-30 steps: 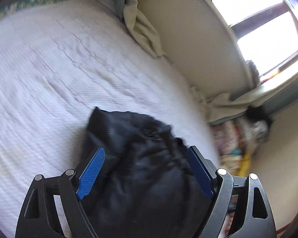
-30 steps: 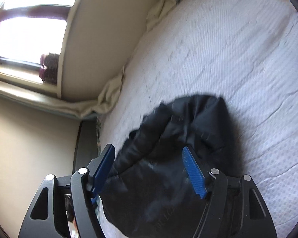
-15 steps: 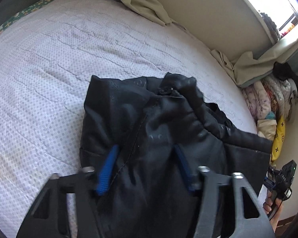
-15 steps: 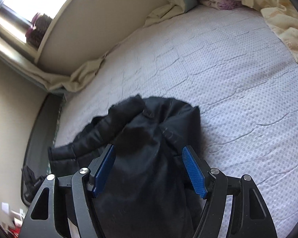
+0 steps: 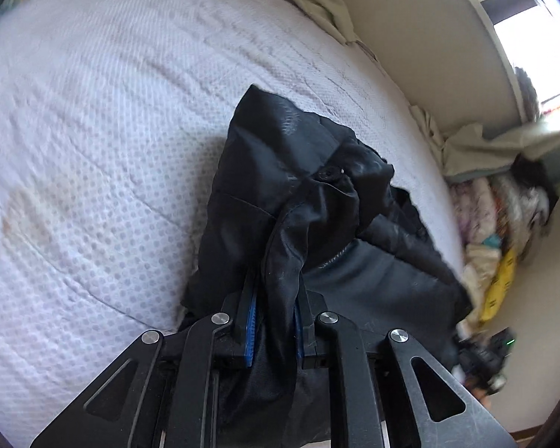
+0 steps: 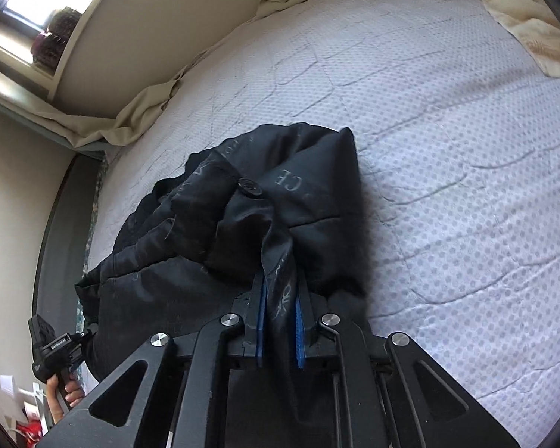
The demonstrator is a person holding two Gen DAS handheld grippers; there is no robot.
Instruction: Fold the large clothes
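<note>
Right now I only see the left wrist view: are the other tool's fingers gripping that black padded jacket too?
Observer: Yes, the right gripper has its fingers shut on a fold of the black padded jacket.
Operator: Anything else on the white quilted bed?
Observer: A cream patterned blanket lies at its far corner.
Operator: Who holds my tool?
Observer: A hand, wrapped round a black handle beside the bed.
</note>
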